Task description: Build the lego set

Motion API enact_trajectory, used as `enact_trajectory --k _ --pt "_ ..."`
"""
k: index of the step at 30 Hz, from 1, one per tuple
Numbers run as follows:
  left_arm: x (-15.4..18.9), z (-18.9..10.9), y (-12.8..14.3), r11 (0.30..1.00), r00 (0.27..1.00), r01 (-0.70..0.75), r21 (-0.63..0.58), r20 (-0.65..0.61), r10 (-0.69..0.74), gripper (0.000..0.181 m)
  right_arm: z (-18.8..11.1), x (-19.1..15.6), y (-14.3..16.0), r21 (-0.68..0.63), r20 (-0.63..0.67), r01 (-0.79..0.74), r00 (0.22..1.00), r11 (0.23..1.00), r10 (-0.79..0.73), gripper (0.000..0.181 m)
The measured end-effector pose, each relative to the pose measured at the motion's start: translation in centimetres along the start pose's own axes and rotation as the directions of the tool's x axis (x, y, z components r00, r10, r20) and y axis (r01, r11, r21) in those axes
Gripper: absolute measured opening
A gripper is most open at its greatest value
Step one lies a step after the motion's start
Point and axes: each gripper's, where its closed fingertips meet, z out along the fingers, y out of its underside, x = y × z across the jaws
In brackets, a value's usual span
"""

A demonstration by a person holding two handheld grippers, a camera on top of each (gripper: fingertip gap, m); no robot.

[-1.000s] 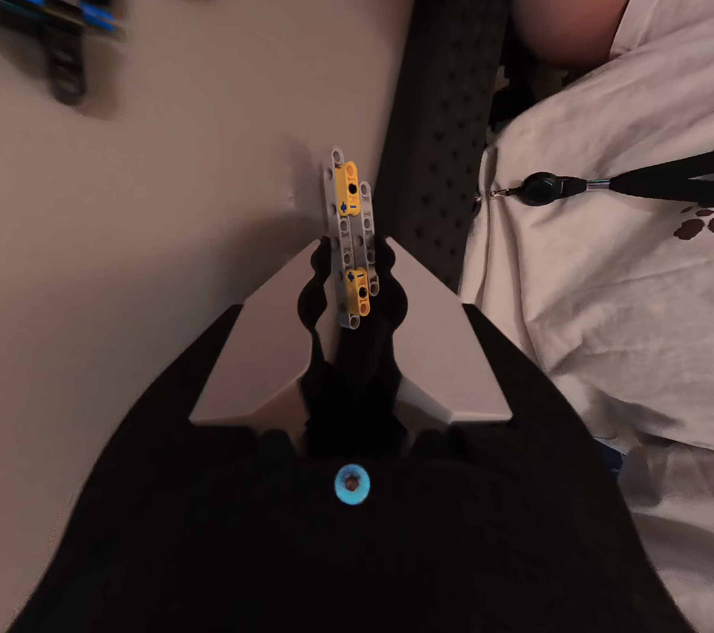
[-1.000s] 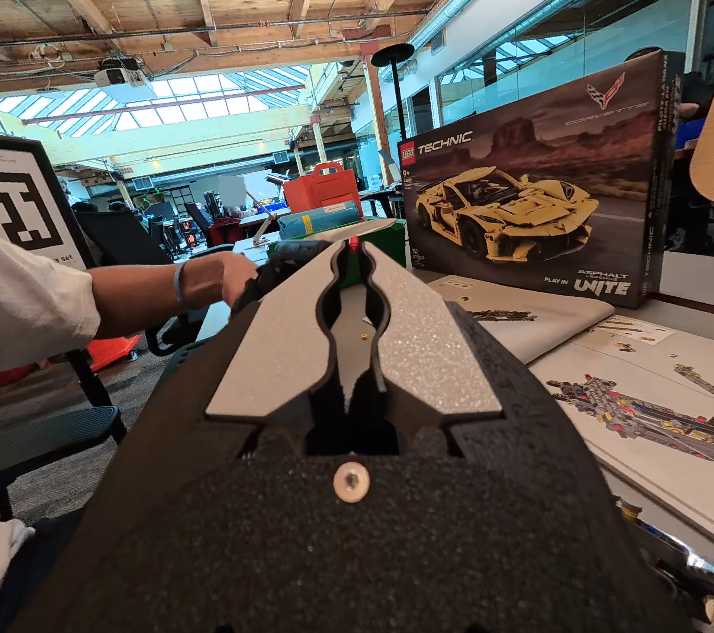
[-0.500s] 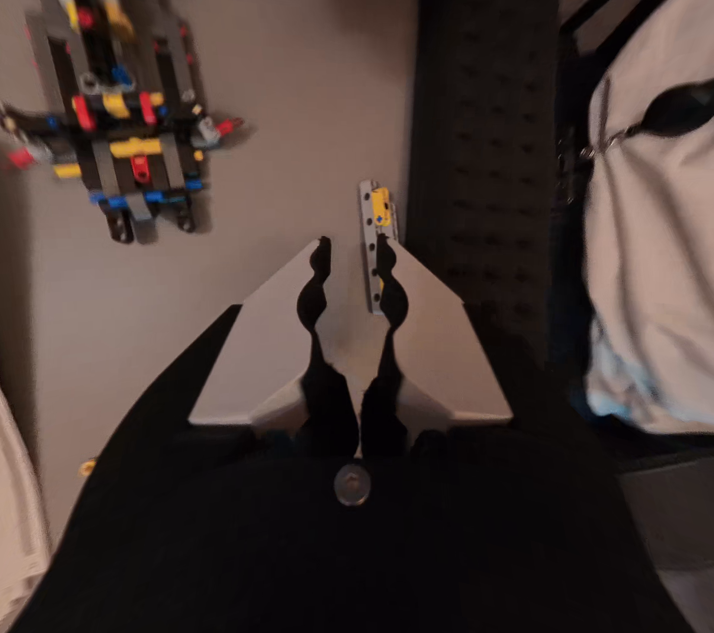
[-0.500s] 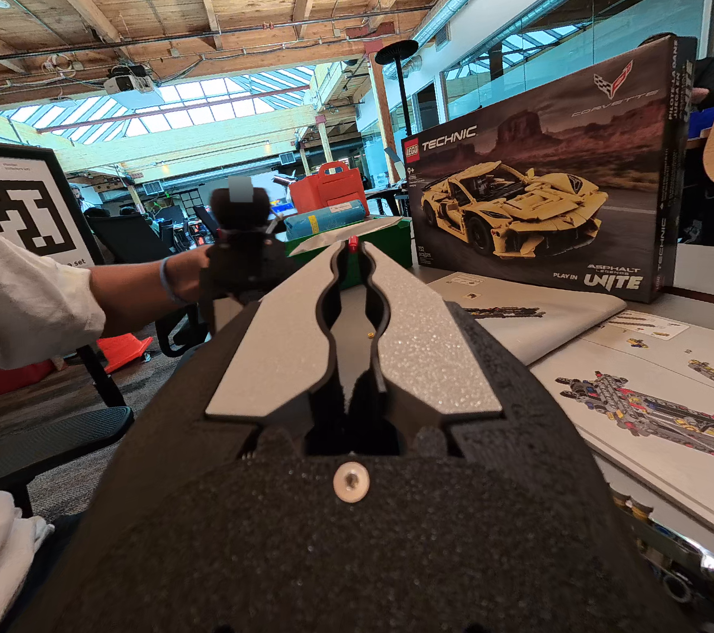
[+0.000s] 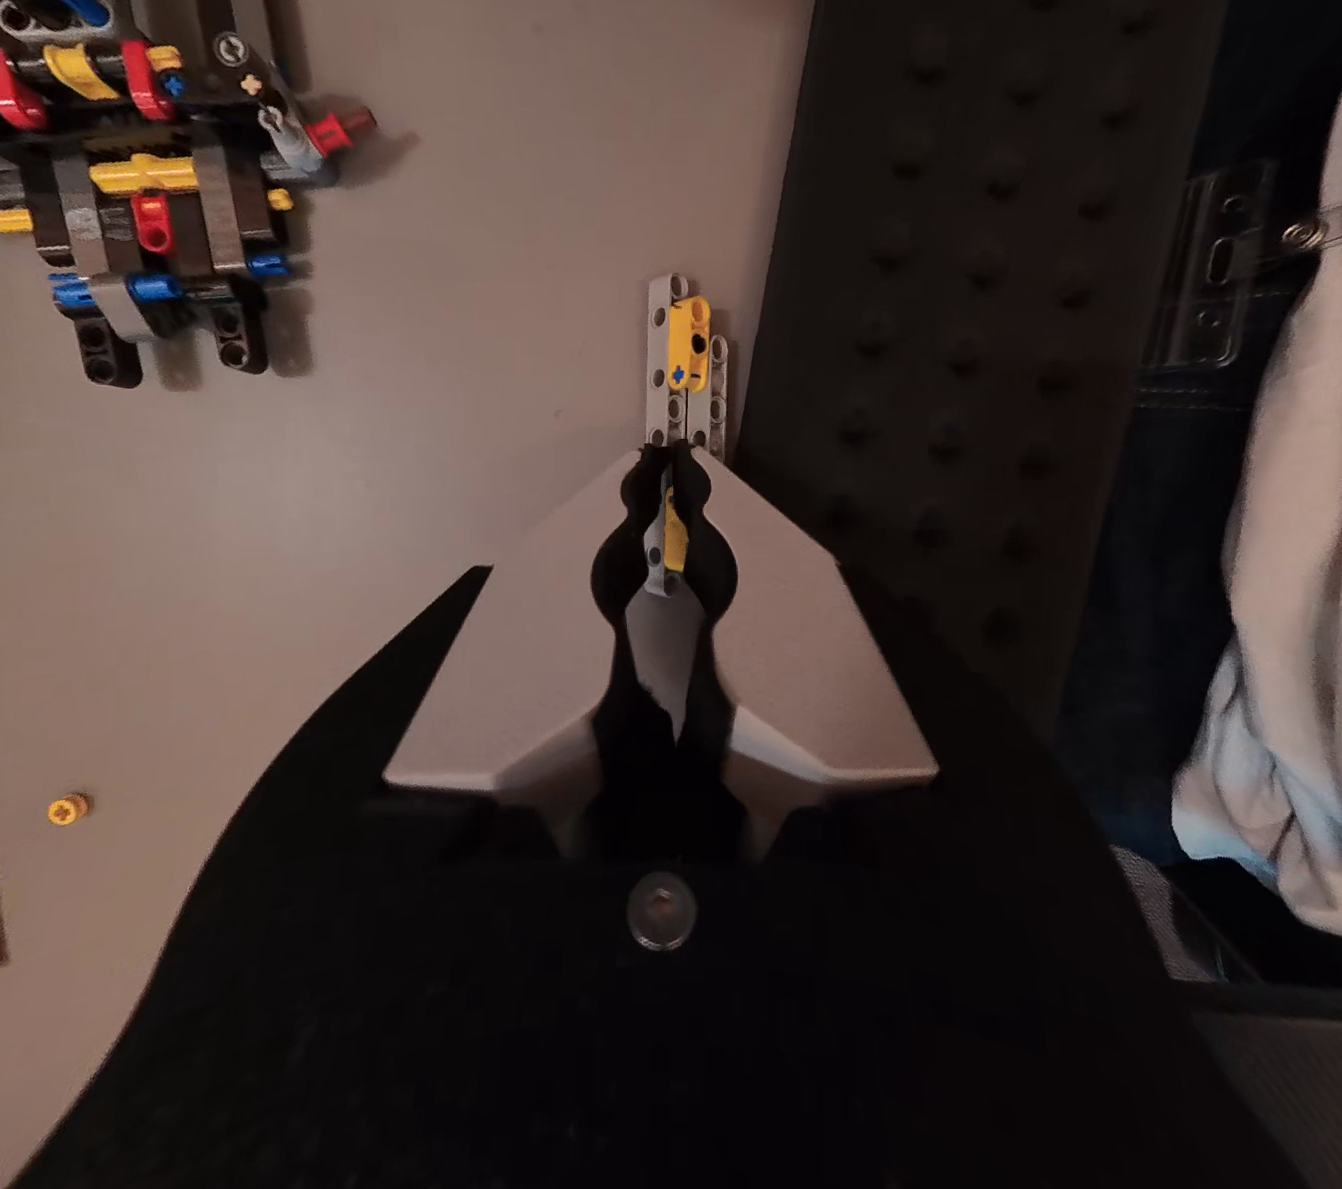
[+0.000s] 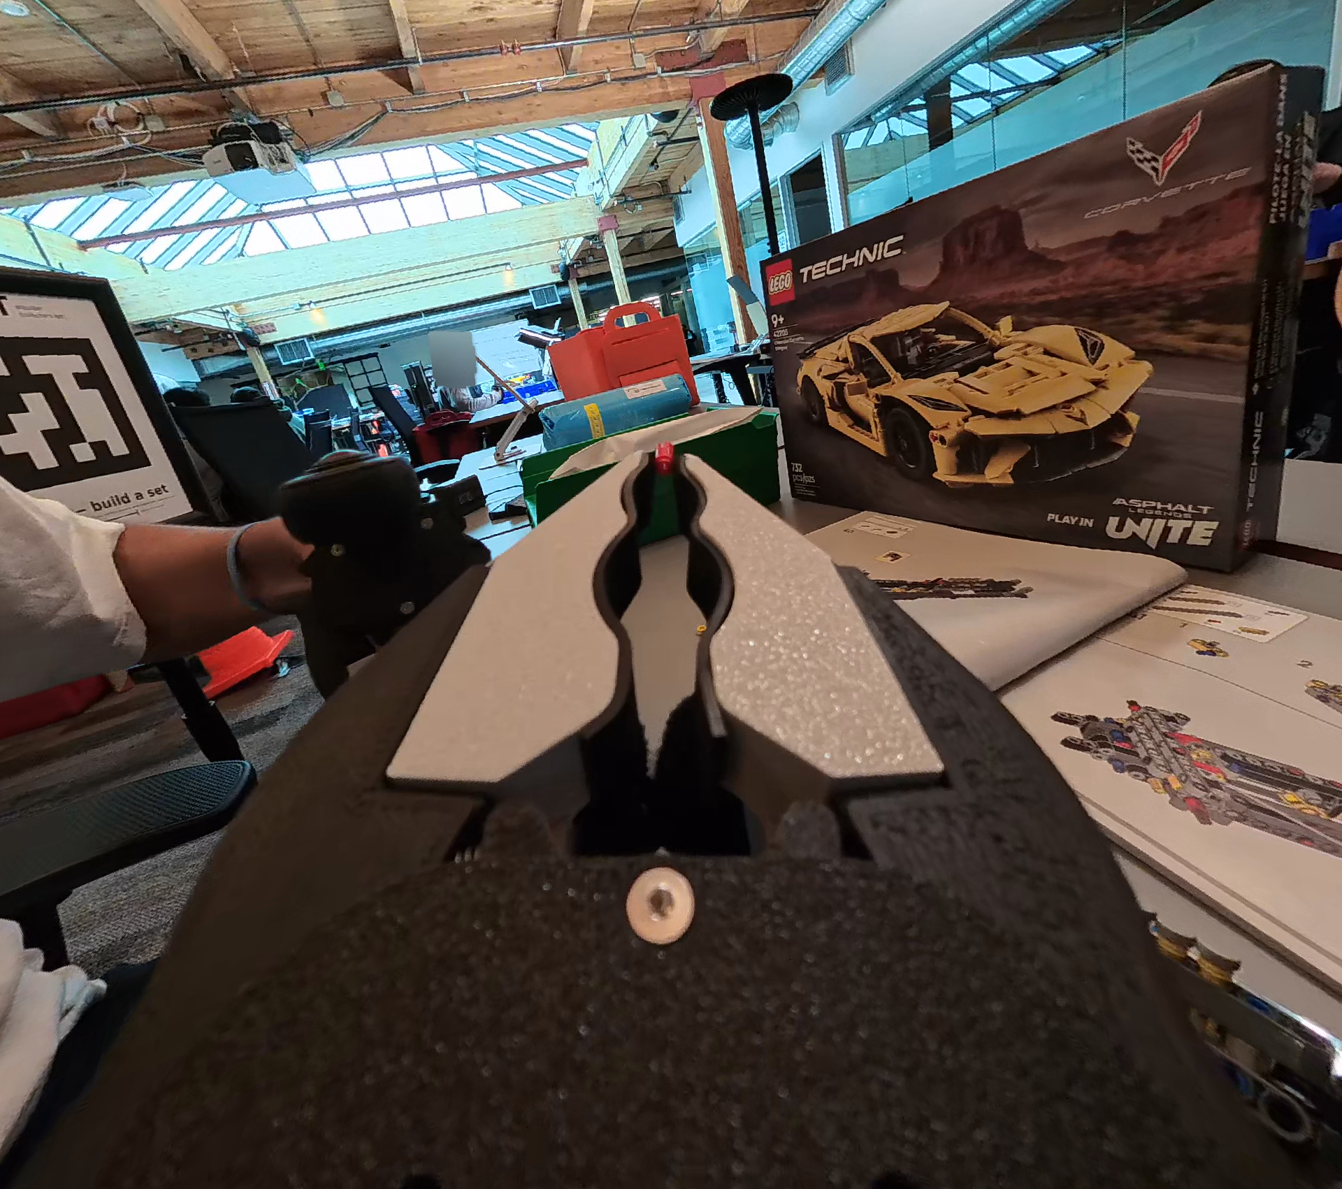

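Dim left view, bright skylit right

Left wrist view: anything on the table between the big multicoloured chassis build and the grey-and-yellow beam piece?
Nothing: bare beige table separates the chassis build from the grey-and-yellow beam piece.

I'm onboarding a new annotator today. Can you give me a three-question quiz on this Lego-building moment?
1. True or false: the left gripper is shut on the grey beam assembly with yellow connectors.
2. What does the right gripper pinch at its tips? A) small red pin B) blue axle C) nothing
3. Fill in: the loose yellow bush lies on the beige ___.

Key: 1 true; 2 A; 3 table.
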Motion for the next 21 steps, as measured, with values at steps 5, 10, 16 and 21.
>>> enact_trajectory --k 5,10,16,21 --pt "-0.6 0.1 -0.1 1.0 1.0 0.013 0.011 -0.001 -0.013 0.0 0.0 0.0 0.0 -0.001 0.002 -0.002 1.0 1.0 0.002 0.003" --pt "-1.0 0.2 -0.4 0.999 0.999 0.038 0.028 -0.034 -0.037 0.001 0.1 -0.1 0.1 -0.005 0.008 -0.002 1.0 1.0 0.002 0.004" --pt "-2.0 -0.2 -0.6 0.995 0.996 0.088 0.051 -0.012 -0.087 0.005 0.1 -0.1 0.1 -0.004 0.011 -0.005 1.0 1.0 0.005 0.004" --pt "-0.7 -1.3 -2.2 0.991 0.994 0.09 0.1 0.052 -0.095 0.01 0.1 -0.1 0.0 -0.002 0.012 -0.009 1.0 1.0 0.009 0.004"
